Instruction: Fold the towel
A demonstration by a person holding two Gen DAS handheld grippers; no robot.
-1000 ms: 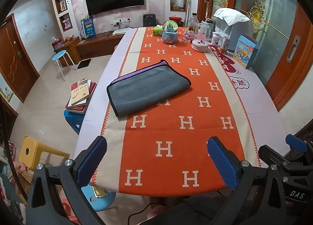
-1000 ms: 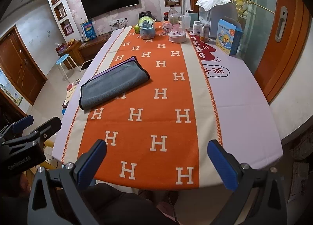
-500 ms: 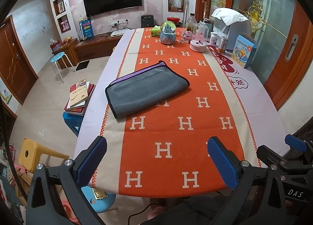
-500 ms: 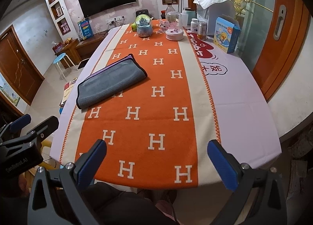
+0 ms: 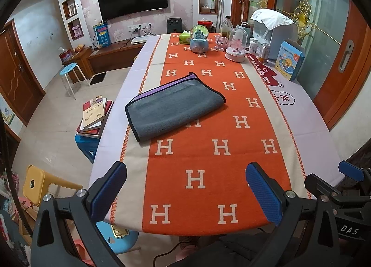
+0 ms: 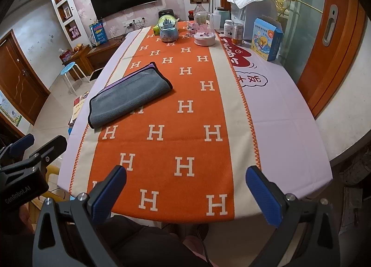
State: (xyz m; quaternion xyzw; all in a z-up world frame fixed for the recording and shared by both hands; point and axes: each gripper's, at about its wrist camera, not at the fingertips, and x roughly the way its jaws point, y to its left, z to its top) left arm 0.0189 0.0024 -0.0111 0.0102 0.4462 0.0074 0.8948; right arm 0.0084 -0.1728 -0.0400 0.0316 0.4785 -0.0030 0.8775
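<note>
A grey towel [image 5: 175, 108] with black trim and a purple underside lies folded flat on the orange H-patterned runner [image 5: 208, 151], left of the table's middle; it also shows in the right wrist view [image 6: 129, 95]. My left gripper [image 5: 185, 192] is open and empty, above the table's near edge, well short of the towel. My right gripper [image 6: 185, 195] is open and empty, also at the near edge, to the right of the left one. The right gripper's body shows in the left view [image 5: 343, 188]; the left gripper's body shows in the right view [image 6: 27, 157].
A snow globe [image 5: 199, 39], a glass dome [image 5: 236, 46], bottles [image 5: 255, 46] and a blue box [image 5: 288, 60] stand at the table's far end. Books on a blue stool [image 5: 94, 116] and a yellow stool [image 5: 39, 183] stand left of the table.
Both grippers have drawn back slightly toward me and risen a little; the towel looks slightly farther off. The towel has not moved. Both grippers stay open.
</note>
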